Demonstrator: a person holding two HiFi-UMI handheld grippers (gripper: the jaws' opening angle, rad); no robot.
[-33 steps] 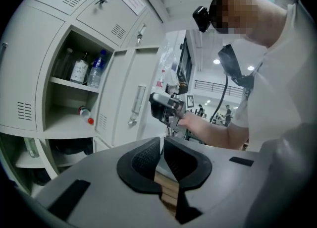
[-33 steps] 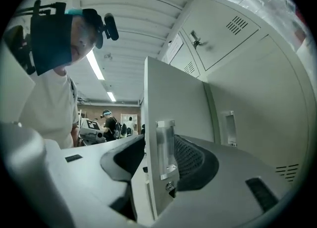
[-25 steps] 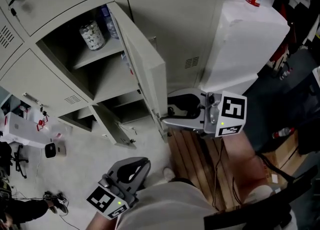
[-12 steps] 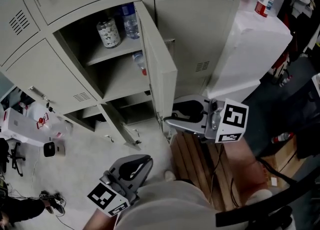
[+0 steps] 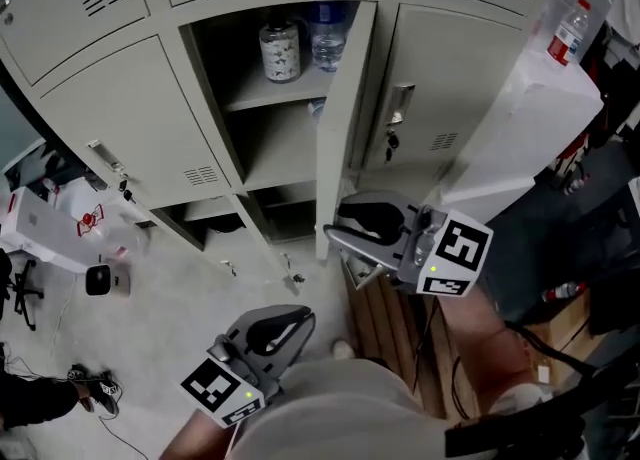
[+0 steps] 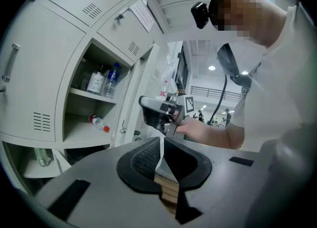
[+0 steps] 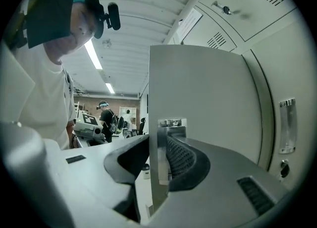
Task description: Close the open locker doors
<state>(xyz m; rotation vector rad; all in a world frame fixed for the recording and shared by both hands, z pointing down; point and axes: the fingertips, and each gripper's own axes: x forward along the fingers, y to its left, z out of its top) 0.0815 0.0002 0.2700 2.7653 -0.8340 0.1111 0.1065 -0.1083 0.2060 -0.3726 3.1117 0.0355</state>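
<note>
- Between the jaws of the right gripper [image 5: 332, 232], just closing, the edge of the upper locker door [image 5: 338, 118] is clasped; the door is not yet shut.
- Left of that gripper, a lower door [image 5: 265, 253] is left open.
- The jaws of the left gripper [image 5: 303, 320] are pressed together, empty.

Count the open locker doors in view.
2. The upper door at centre stands half open, seen nearly edge-on. The lower door just below it juts out, also open. Others may lie outside the frame.

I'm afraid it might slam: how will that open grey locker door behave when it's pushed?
The locker door looks like thin sheet metal, so probably light and easy to swing. Its folded edge suggests it stays fairly stiff. Bare painted steel may feel slippery.
</note>
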